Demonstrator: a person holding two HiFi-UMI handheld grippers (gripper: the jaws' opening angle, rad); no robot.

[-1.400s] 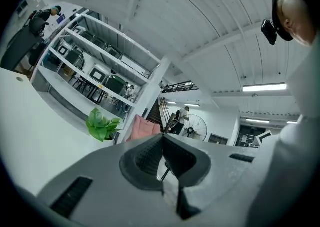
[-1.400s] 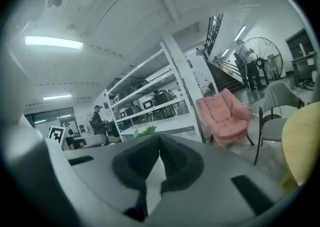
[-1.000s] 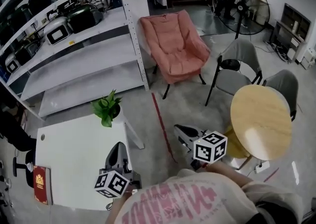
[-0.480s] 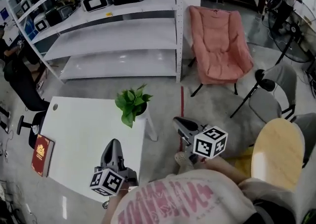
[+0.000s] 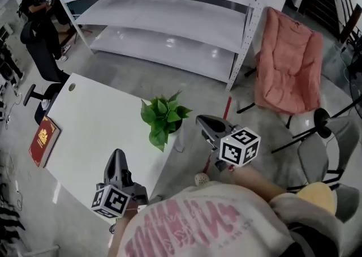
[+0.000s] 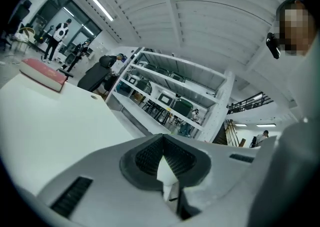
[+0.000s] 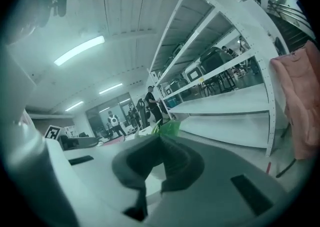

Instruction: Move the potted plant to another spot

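Note:
The potted plant (image 5: pixel 164 117), green leaves in a small white pot, stands at the right corner of the white table (image 5: pixel 96 131). My right gripper (image 5: pixel 199 119) is shut and empty, level with the plant and a short way to its right, off the table's edge. In the right gripper view its closed jaws (image 7: pixel 159 137) point toward the green leaves (image 7: pixel 168 128) just beyond the tips. My left gripper (image 5: pixel 117 154) is shut with nothing in it, over the table's near part, below and left of the plant. The left gripper view shows its closed jaws (image 6: pixel 162 137) above the table top (image 6: pixel 45 136).
A red book (image 5: pixel 43 140) lies at the table's left edge. White shelving (image 5: pixel 186 18) runs along the back, with a pink chair (image 5: pixel 288 69) to its right. A black office chair (image 5: pixel 42 58) stands left, a grey chair (image 5: pixel 328 137) right. People stand in the background.
The view has swung left, so the table and plant now sit near the middle and the round wooden table has almost left the frame. Both grippers have moved toward the plant, still shut.

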